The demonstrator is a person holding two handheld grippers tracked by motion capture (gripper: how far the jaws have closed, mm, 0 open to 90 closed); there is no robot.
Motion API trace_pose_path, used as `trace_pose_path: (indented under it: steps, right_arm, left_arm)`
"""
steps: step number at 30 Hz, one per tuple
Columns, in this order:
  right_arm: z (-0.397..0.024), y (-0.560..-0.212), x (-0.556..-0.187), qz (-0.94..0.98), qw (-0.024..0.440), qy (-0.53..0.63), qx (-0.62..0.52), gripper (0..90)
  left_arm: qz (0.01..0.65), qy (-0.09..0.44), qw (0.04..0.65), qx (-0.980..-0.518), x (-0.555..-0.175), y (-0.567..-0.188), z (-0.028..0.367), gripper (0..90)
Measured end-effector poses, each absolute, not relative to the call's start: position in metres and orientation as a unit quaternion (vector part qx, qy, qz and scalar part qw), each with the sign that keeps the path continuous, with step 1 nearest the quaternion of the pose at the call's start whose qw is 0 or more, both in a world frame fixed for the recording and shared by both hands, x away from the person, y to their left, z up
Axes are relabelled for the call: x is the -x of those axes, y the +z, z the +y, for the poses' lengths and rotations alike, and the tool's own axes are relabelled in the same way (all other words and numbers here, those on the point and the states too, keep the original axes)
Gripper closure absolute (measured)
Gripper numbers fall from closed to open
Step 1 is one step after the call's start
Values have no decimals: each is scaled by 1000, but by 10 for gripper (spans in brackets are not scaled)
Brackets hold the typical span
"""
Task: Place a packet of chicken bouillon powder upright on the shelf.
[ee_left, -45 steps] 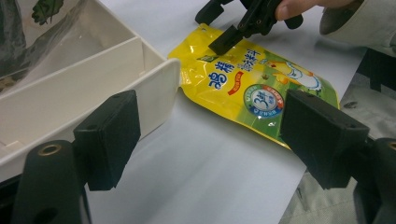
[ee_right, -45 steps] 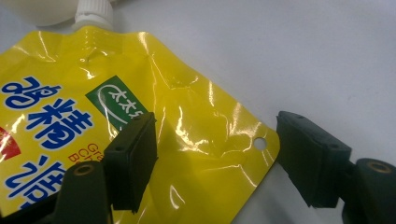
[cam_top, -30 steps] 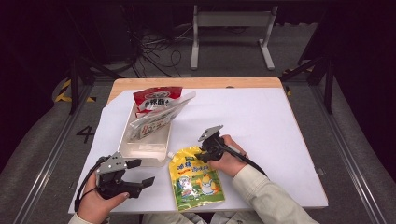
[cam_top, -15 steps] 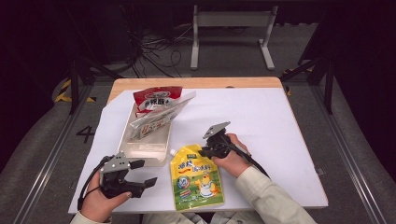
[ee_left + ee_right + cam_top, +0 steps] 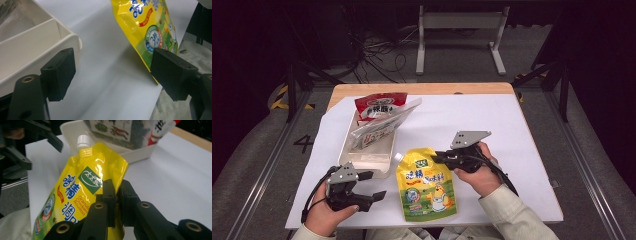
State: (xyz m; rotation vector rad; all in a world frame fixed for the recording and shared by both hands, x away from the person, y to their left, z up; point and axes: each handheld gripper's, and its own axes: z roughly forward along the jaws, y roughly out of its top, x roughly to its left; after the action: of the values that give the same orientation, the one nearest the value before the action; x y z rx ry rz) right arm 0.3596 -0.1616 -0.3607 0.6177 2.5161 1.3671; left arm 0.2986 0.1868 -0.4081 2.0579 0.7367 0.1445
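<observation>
A yellow spouted pouch (image 5: 427,185) with a white cap lies flat near the table's front edge, its spout toward the white tray (image 5: 367,165). My right gripper (image 5: 437,159) is shut on the pouch's upper right edge; in the right gripper view the pouch (image 5: 82,182) runs in between the closed jaws of the gripper (image 5: 116,195). My left gripper (image 5: 374,186) stands open at the front left, between the tray and the pouch, holding nothing. Its own view shows the gripper (image 5: 112,67) wide apart, the tray corner (image 5: 37,50) at one side and the pouch (image 5: 150,27) at the other.
The white tray holds a red packet (image 5: 379,104) and a clear printed packet (image 5: 384,125) leaning across it. White paper (image 5: 512,130) covers the wooden table, with bare room at the right and back. A sleeve (image 5: 512,215) comes in at the front.
My right gripper has shifted a little to the right and the pouch has moved slightly with it. The left gripper has barely moved.
</observation>
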Motion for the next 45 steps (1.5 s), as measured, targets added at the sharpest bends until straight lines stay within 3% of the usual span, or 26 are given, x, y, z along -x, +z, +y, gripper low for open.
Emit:
trace_pose_path:
  steps: [13, 26, 45]
  right_arm:
    - [-167, -329, -331, 843, 125, 502, -148, 841]
    - [-172, -309, -311, 826, 110, 543, -104, 859]
    - [-166, -306, -305, 806, 127, 571, -93, 867]
  left_arm:
    - [282, 56, 464, -838, -302, -408, 180, 216]
    - [244, 53, 502, -828, -304, -408, 172, 214]
    - [188, 48, 541, -818, -313, -421, 127, 257]
